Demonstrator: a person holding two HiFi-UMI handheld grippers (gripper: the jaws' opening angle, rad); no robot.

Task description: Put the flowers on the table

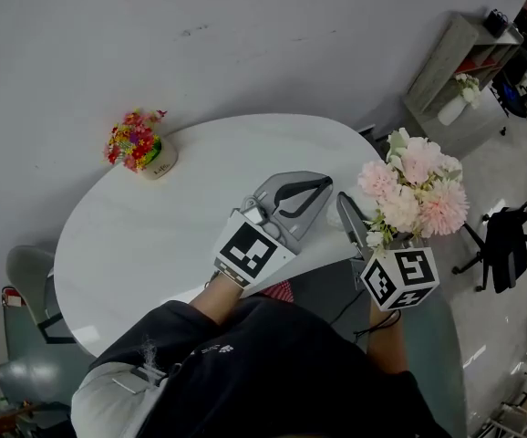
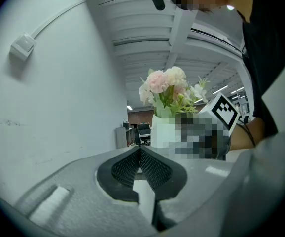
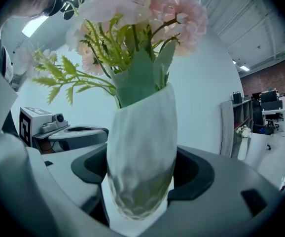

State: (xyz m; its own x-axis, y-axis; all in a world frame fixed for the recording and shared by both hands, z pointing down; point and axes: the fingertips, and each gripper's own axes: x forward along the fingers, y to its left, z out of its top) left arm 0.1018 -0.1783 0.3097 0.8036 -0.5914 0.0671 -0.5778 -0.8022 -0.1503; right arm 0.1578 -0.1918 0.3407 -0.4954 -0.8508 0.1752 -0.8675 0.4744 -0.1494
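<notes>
Pink flowers (image 1: pixel 416 188) in a white textured vase (image 3: pixel 141 154), which the right gripper (image 3: pixel 141 184) is clamping by the lower belly, one jaw on each side. The bunch is hanging upright over the near right rim of the white table (image 1: pixel 145 245) and is apparently not yet resting on it. The left gripper (image 1: pixel 293 201) is lying just left of the vase over the tabletop, its jaws meeting at the tips around nothing. The step is judged to be the set-down. The load is looking top-heavy, so it is calling for a level carry inward from the rim, clear of the left gripper, a descent until the base is sitting flat, and only then a release. Count: one pink bunch, one vase, two grippers, one table, one small pot of multicoloured flowers (image 1: pixel 139 146) at the far left, and one further vase of pale flowers (image 1: pixel 458 100) on a shelf at the far right.
</notes>
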